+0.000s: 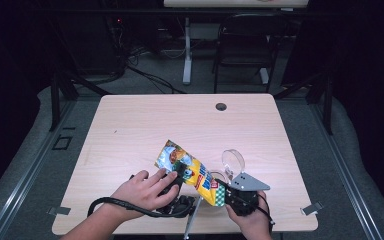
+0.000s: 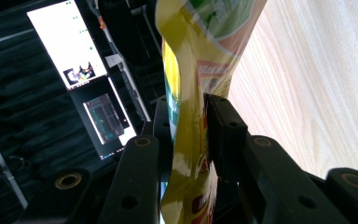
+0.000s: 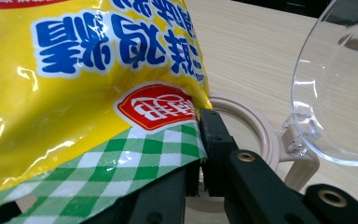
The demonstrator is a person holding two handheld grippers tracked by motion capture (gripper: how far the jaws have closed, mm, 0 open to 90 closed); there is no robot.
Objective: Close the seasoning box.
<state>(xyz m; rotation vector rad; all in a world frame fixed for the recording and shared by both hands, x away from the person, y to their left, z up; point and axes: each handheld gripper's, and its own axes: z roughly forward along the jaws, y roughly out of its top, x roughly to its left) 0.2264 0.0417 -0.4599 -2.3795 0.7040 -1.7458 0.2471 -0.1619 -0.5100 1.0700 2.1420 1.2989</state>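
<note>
A yellow snack bag [image 1: 192, 172] with blue lettering and a green-checked end hangs above the table's near edge, held between both hands. My left gripper [image 1: 176, 181] is shut on its middle; in the left gripper view the bag [image 2: 193, 107] stands pinched between the two black pads [image 2: 223, 135]. My right gripper [image 1: 225, 192] is shut on the checked end [image 3: 135, 158], its pad [image 3: 214, 140] pressing the bag's edge. Just behind the bag sits a beige container [image 3: 256, 126] with a clear hinged lid [image 1: 233, 161] flipped up.
The light wooden table [image 1: 180, 120] has a round cable hole [image 1: 221, 106] near its far edge. A black chair [image 1: 245, 45] and a desk leg stand on the floor beyond. Screens [image 2: 70, 42] glow in the dark room off to the side.
</note>
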